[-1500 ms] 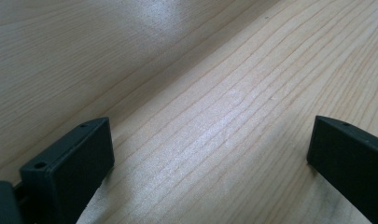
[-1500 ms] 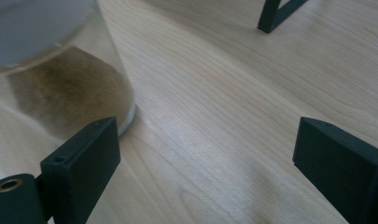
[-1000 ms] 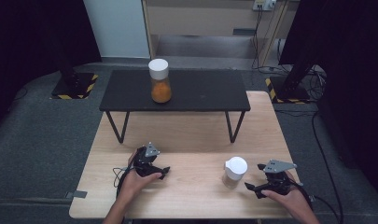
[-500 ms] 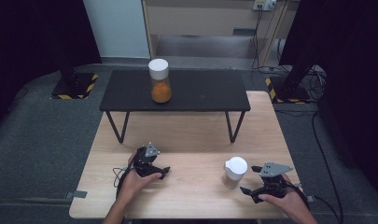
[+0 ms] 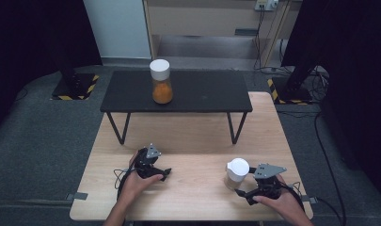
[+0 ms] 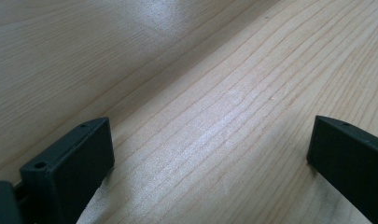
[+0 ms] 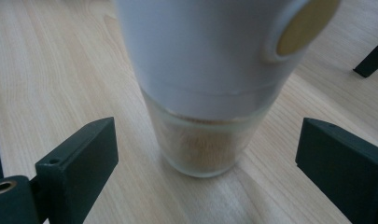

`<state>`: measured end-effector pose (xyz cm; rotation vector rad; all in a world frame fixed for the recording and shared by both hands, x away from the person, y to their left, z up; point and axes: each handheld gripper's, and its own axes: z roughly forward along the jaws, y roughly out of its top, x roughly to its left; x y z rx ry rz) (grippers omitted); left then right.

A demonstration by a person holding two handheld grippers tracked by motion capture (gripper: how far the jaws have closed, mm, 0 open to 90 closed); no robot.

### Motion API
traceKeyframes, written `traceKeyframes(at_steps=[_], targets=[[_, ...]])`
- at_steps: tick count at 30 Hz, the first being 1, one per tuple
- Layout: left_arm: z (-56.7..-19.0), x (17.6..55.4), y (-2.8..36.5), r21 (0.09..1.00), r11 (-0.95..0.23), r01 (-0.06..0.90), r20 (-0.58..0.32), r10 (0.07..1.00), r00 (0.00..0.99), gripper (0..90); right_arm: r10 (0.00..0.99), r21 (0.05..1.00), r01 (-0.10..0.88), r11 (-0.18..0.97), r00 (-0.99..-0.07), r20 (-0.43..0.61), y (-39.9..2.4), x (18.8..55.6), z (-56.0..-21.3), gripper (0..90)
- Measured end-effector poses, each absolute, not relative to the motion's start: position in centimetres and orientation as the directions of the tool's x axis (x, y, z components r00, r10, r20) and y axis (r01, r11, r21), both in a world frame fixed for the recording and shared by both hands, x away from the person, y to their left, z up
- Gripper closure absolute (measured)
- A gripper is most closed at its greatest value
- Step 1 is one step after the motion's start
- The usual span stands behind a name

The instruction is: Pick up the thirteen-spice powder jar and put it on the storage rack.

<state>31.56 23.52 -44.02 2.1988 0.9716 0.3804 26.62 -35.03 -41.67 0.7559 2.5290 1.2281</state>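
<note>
Here we have the right hand-held gripper [image 5: 244, 192] at the near right of the wooden counter [image 5: 197, 141], its jaws spread wide and empty, pointed at a small glass jar [image 5: 237, 173] with a white cap. In the right gripper view the jar [image 7: 200, 93] stands upright just ahead of the jaws, between their lines but not yet touched by either; pale powder or grain fills the lower glass part, and the white cap takes up most of the height.

We judge the jar to be light, rigid and breakable, with smooth glass that could slip under hard pads. The cap is wider than the glass and looks like plastic, so it offers more surface and a duller finish; we would close on the cap's straight wall, or low on the cap where it meets the glass, rather than on the narrow base. A hold too high could tip the jar, since it stands tall on a small foot. A squeeze should be firm but gentle enough to spare the glass.

Our left hand-held gripper [image 5: 161, 173] rests on the counter at the near left, well apart from the jar, jaws parted with nothing between them; the left gripper view shows bare wood [image 6: 214, 116] there.

Farther back, a low black bench [image 5: 176, 92] stands on the counter and carries a second jar [image 5: 161, 81], also white-capped, with orange contents.
</note>
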Motion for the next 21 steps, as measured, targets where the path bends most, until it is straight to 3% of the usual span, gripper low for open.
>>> traceKeyframes(at_steps=[12,21], targets=[[-44.0,31.6,23.5,0.697,-0.479,0.533,-0.011,0.736,0.676,0.0,0.548,0.788,0.351,0.506,-0.836,0.020,-33.9,27.4,-41.9,11.4],[-44.0,31.6,23.5,0.697,-0.479,0.533,-0.011,0.736,0.677,0.0,0.550,0.793,0.356,0.494,-0.835,0.032,-33.9,27.6,-42.1,19.6]])
